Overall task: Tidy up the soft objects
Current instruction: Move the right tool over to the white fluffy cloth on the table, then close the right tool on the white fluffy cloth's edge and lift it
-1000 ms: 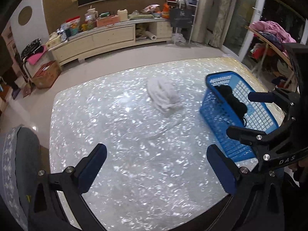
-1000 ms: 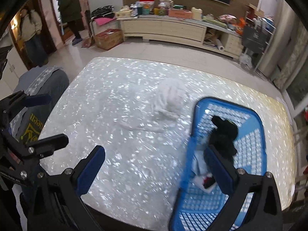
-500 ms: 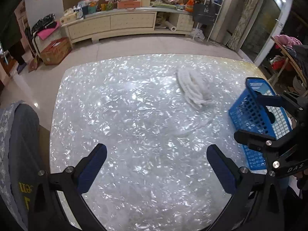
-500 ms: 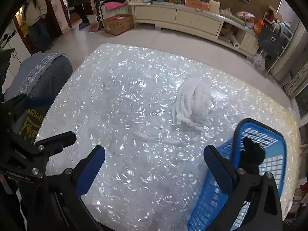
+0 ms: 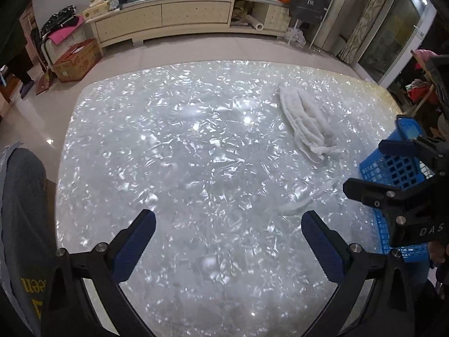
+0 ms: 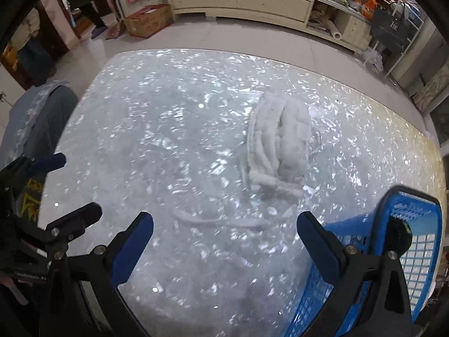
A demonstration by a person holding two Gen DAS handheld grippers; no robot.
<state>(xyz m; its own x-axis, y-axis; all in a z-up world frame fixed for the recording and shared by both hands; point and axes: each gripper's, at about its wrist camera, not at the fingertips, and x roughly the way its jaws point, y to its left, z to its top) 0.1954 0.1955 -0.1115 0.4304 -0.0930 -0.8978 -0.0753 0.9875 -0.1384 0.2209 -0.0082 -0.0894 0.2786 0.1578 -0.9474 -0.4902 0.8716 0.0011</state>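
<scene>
A white fluffy knitted item lies on the shiny pearl table, with a thin white strap trailing toward me. It also shows in the right wrist view, strap in front. A blue plastic basket stands at the table's right; in the right wrist view a black soft item shows inside it. My left gripper is open and empty over the table's near part. My right gripper is open and empty, just short of the strap and beside the basket.
The table's near edge runs below my fingers. A grey-clad person sits at the left edge. A long cream cabinet with clutter and a cardboard box stand on the floor beyond.
Both grippers have swung left, off the basket; the white item and strap now sit nearer the right gripper's centre. The basket has slid to the right edge of both views. Jaws stay open.
</scene>
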